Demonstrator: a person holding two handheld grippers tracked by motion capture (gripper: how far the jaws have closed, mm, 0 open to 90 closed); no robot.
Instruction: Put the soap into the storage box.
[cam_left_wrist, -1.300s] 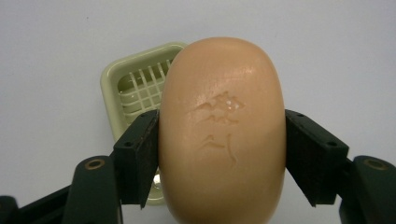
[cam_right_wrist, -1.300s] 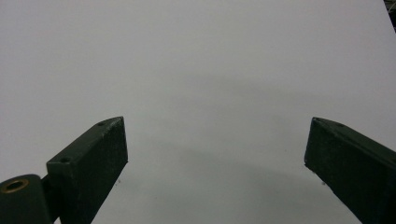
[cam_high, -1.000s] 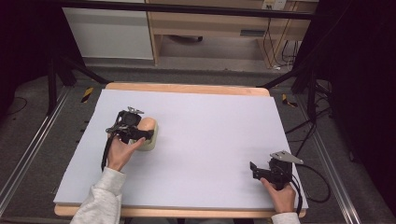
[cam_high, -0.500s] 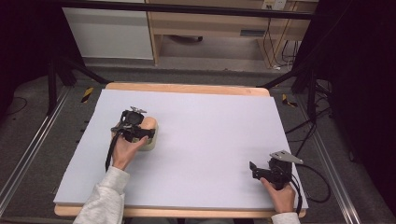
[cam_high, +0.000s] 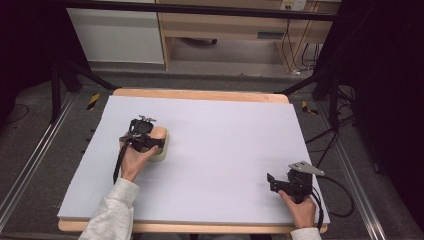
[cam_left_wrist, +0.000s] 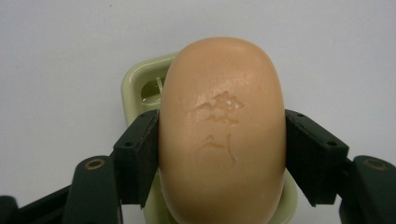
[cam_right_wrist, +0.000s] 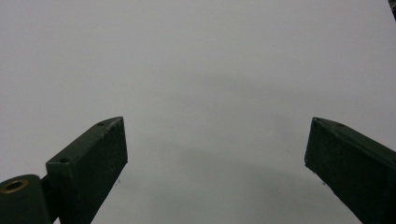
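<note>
Soap bar (cam_left_wrist: 222, 135) between left gripper's (cam_left_wrist: 222, 154) jaws

Left tool (cam_high: 150, 141) clamped with jaws pressed inward; right tool (cam_high: 272, 182) spread wide.

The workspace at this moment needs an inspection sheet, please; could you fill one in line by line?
Surface: pale sheet over a wooden table, flat and bare apart from the items below.
Job's things: peach soap bar with a stamped mark on top, above a pale green soap dish.
Clutter: nothing seen.
Grippers: left gripper has its jaws against both sides of the soap bar; right gripper stands open over the bare sheet near the right front corner.
Cables: black cable loops from the right gripper off the table edge.
Surroundings: wooden furniture beyond the table, dark floor around it.
</note>
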